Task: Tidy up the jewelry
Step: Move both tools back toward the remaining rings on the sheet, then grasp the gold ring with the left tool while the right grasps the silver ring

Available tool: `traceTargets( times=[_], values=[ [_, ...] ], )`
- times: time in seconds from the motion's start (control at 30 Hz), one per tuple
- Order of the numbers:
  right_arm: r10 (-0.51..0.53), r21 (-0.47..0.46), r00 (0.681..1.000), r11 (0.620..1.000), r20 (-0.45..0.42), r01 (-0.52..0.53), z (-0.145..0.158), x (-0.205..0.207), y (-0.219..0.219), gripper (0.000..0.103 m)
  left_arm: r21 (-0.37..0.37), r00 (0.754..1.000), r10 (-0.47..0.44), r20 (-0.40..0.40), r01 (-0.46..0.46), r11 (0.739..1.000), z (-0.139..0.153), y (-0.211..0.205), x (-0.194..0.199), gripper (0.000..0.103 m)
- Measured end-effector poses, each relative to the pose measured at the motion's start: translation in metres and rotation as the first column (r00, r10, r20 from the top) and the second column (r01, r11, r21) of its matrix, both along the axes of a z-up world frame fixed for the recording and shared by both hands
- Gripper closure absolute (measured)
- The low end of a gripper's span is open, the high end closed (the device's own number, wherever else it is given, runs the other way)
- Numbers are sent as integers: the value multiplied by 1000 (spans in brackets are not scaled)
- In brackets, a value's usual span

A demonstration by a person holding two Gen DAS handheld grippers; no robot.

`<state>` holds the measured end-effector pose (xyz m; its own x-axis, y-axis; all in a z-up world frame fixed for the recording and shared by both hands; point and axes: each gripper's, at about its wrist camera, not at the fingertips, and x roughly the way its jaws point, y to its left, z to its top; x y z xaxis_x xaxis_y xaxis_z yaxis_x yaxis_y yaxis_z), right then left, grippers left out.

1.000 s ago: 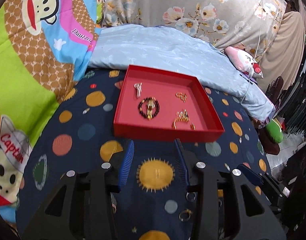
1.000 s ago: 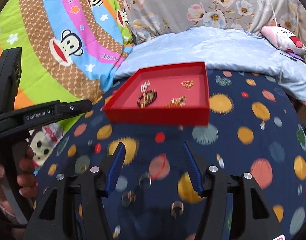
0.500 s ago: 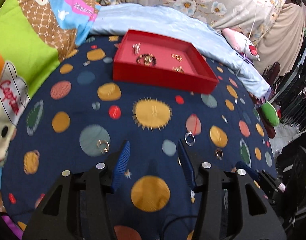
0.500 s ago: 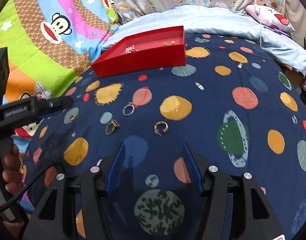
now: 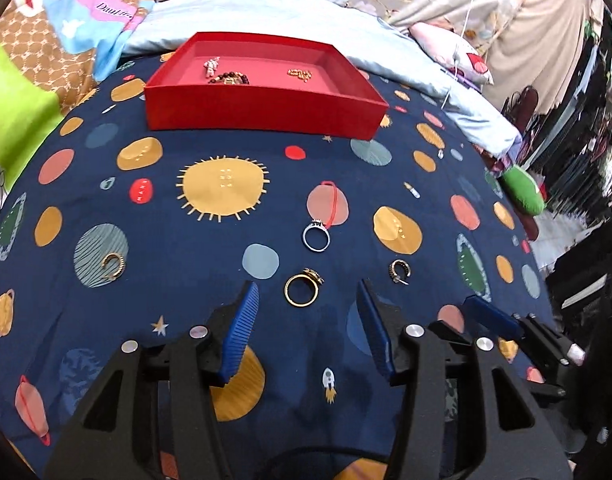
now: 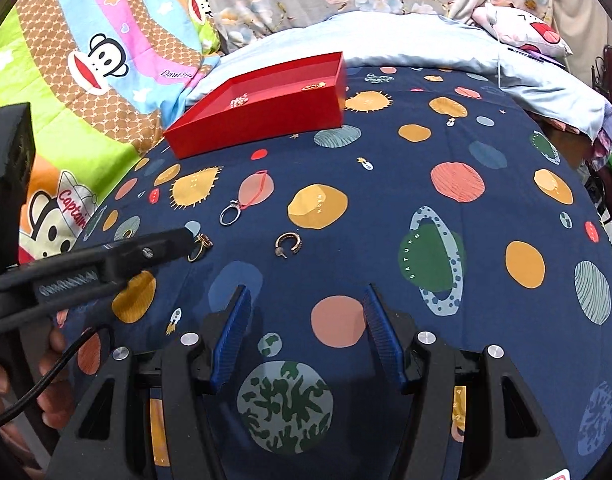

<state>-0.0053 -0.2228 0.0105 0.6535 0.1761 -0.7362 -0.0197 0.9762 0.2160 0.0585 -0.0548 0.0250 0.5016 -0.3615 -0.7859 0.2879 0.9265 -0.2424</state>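
A red tray [image 5: 261, 110] [image 6: 265, 120] at the far side of the navy planet-print cloth holds a bead bracelet [image 5: 229, 78] and gold pieces [image 5: 299, 73]. On the cloth lie a gold ring [image 5: 301, 289] [image 6: 199, 246], a silver ring [image 5: 316, 236] [image 6: 229, 213], a gold hoop earring [image 5: 399, 271] [image 6: 288, 243] and another gold hoop [image 5: 113, 266]. My left gripper [image 5: 308, 298] is open, just short of the gold ring; it also shows in the right wrist view [image 6: 105, 264]. My right gripper [image 6: 306, 300] is open and empty, short of the hoop earring.
A pale blue pillow [image 5: 265, 16] and floral bedding lie behind the tray. A monkey-print blanket [image 6: 85, 60] lies to the left. The bed edge falls off at the right by a green object [image 5: 522, 192]. The right gripper's tip [image 5: 490, 316] sits near my left gripper.
Both grippers pulled back from the tray toward the near side of the cloth and lowered. The loose rings and earrings have come into view in front of the fingers. Both stay open.
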Motion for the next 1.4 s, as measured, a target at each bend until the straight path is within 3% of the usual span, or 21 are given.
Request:
traceTargets(
  times=[0.17, 0.27, 0.37, 0.77, 1.03, 1.4],
  values=[
    [-2, 6, 1000, 1000, -2, 2, -2, 4, -1, 45, 21, 1000, -1, -28, 2, 1000, -13, -5, 7, 70],
    [0, 11, 1000, 1000, -8, 0, -4, 8, -2, 45, 34, 1000, 8, -13, -7, 999, -14, -5, 8, 73],
    [1, 13, 1000, 1000, -9, -1, -4, 10, -2, 45, 44, 1000, 16, -2, -16, 999, -15, -5, 9, 84],
    [45, 9, 999, 999, 11, -45, 5, 25, 16, 45, 2, 999, 39, 25, -39, 999, 3, 22, 5, 86],
    [109, 6, 994, 994, 29, -110, 8, 54, 47, 45, -10, 987, 151, 60, -150, 989, 27, 80, 3, 86],
    [141, -29, 990, 990, -1, -141, 0, 89, 71, 45, -10, 968, 245, 50, -245, 969, 24, 123, 8, 86]
  ],
)
